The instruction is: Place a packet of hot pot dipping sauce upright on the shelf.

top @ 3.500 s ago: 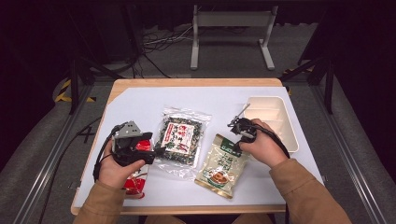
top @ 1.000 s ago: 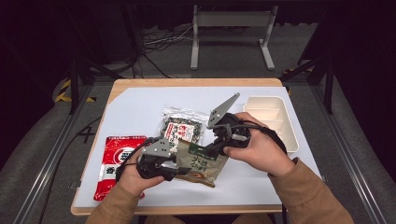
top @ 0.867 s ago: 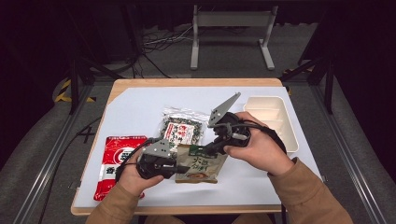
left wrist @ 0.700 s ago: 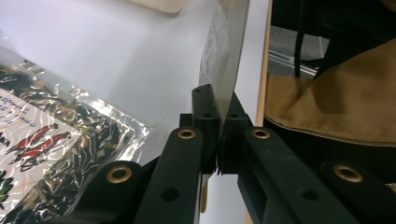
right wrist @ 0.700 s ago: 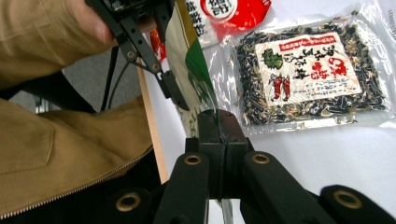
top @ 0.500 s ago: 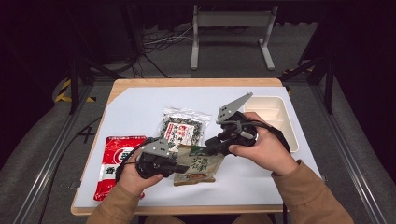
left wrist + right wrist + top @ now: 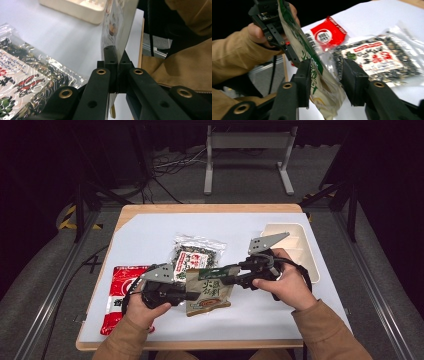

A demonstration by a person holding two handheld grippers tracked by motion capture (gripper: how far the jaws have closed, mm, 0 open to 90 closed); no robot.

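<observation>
the left tool (image 7: 117, 65) is clamping the green snack packet (image 7: 207, 290) above the surface (image 7: 150, 232) while the right tool (image 7: 325, 77), jaws apart, is straddling it, tray (image 7: 305, 251) delivery pending.

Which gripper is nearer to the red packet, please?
Left. The left gripper is just right of the red packet, shut on the green packet; the right gripper is farther right, open.

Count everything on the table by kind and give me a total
Food packets: 3, namely the green-and-tan packet, the clear seaweed packet and the red packet.
Trays: 1, the cream tray.
Total: 4
</observation>
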